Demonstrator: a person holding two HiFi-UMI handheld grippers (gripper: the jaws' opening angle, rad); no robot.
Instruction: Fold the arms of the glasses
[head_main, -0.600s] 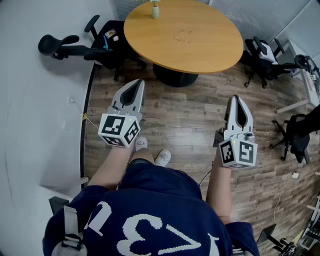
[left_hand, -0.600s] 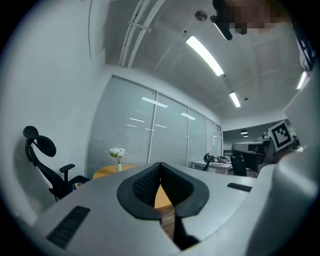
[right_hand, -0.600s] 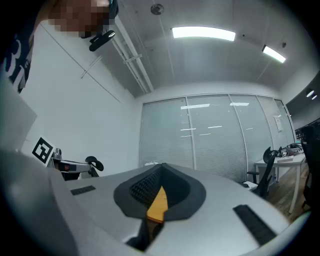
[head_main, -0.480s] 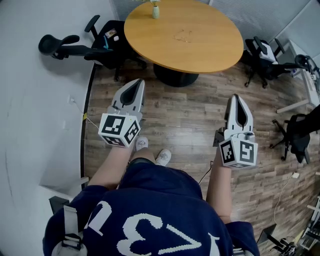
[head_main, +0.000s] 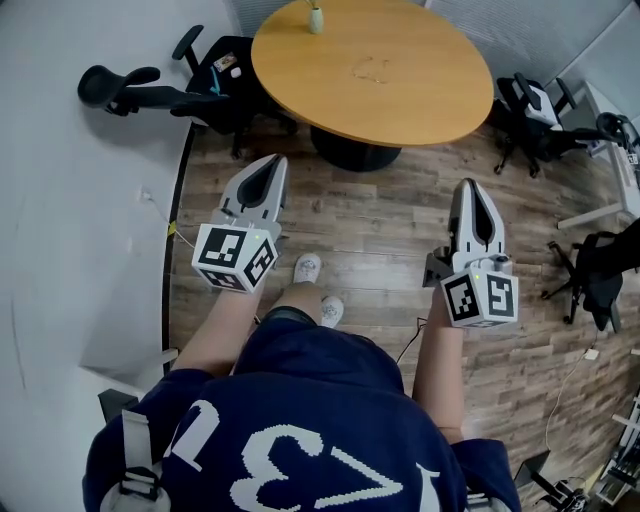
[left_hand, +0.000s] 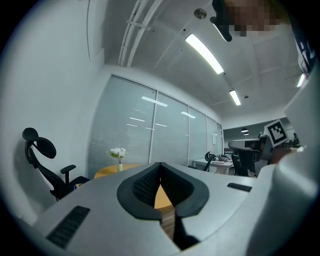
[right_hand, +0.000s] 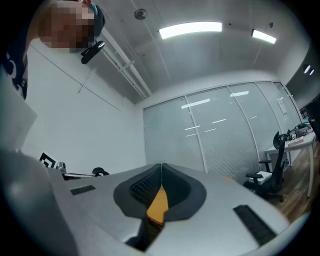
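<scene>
A pair of clear-framed glasses (head_main: 372, 69) lies on the round wooden table (head_main: 430, 105) ahead; it shows only faintly, so I cannot make out how its arms stand. My left gripper (head_main: 272, 160) is held level over the wood floor, short of the table, jaws shut with nothing between them. My right gripper (head_main: 467, 184) hovers likewise at the right, also shut and empty. In the left gripper view the closed tips (left_hand: 160, 163) point toward the table; in the right gripper view the closed tips (right_hand: 162, 164) do the same.
A small vase of white flowers (head_main: 316, 18) stands at the table's far edge. Black office chairs stand to the left (head_main: 150, 92) and right (head_main: 535, 105) of the table. A white wall (head_main: 70, 250) runs along the left, and a cable (head_main: 165, 225) lies by it.
The person has taken a step toward the table: one foot moved forward. Both grippers stay shut and have hardly moved.
</scene>
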